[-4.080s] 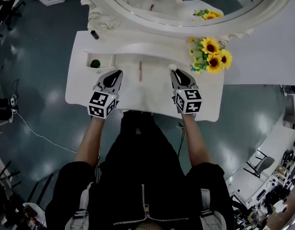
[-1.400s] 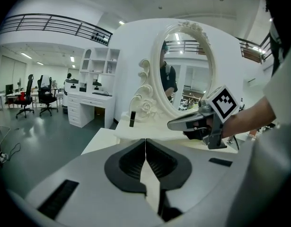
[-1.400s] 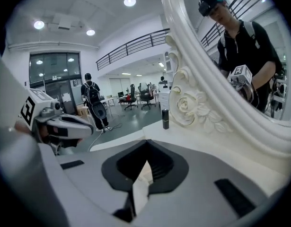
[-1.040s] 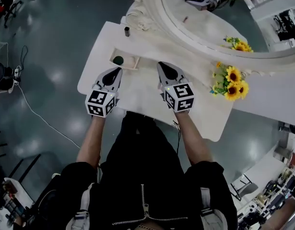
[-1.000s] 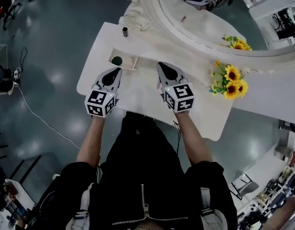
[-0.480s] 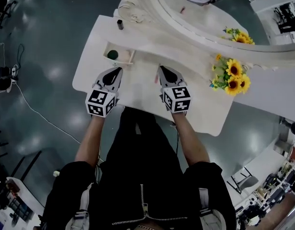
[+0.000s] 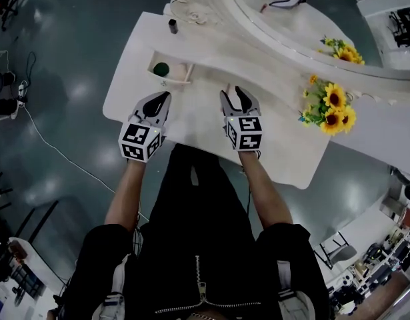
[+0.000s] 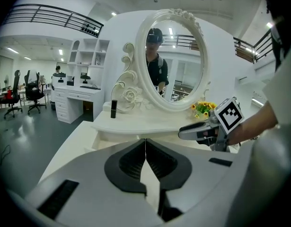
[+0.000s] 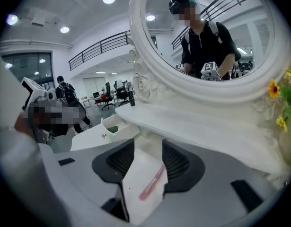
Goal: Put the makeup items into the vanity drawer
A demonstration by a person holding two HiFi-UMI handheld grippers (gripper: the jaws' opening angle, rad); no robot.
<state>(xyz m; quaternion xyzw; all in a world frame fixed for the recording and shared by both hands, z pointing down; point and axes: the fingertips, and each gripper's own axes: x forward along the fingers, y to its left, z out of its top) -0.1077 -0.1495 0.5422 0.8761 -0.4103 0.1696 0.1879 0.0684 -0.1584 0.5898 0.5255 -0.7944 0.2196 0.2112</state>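
A thin pink makeup pencil (image 9: 152, 182) lies flat on the white vanity top (image 7: 191, 122), between the jaws of my right gripper (image 9: 148, 145). Those jaws have just been opening and stand apart on either side of the pencil without touching it. In the head view my right gripper (image 7: 233, 95) is open at the middle of the vanity. My left gripper (image 7: 166, 97) is shut and empty, hovering to its left; the left gripper view shows its tips (image 8: 145, 141) together. The small drawer (image 7: 171, 72) stands open at the far left with a dark green item (image 7: 161, 67) inside.
A black lipstick (image 7: 172, 25) stands upright on the raised back shelf beside the carved oval mirror frame (image 7: 211, 12). Sunflowers (image 7: 333, 105) sit at the right end of the shelf. The vanity's front edge is right under both grippers.
The right gripper's jaws went from shut to wide open. Both grippers sank toward the vanity top, the right one more, and it now straddles the pink pencil.
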